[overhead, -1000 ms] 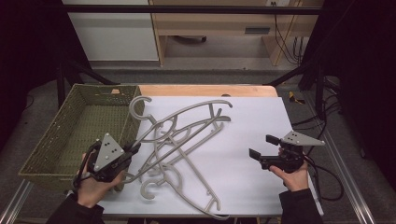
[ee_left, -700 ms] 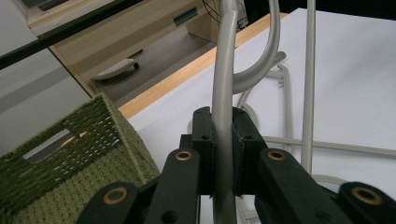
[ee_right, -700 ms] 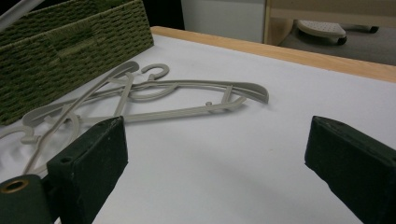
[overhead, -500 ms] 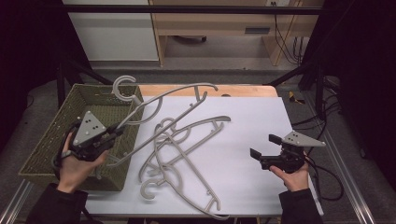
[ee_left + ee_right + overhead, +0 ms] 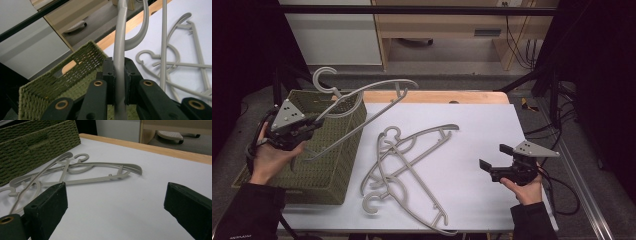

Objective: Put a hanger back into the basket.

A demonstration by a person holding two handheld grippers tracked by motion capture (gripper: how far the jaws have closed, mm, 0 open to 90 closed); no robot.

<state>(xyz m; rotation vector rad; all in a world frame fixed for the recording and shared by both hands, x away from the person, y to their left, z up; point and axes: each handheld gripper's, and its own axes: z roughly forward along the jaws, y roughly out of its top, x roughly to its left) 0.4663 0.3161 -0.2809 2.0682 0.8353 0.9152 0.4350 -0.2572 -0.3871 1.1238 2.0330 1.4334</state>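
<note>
At nine o'clock, the left hand-held gripper (image 5: 314, 127) was clenched on one grey plastic hanger (image 5: 362, 102), held aloft over the green woven basket (image 5: 319, 172) and not yet inside; its far arm overhung the white worktop (image 5: 492, 125). Toward six o'clock, remaining hangers (image 5: 407, 165) lay tangled beside the basket wall. At three o'clock, the right hand-held gripper (image 5: 489, 162) rested released, with open worktop around it.
</note>
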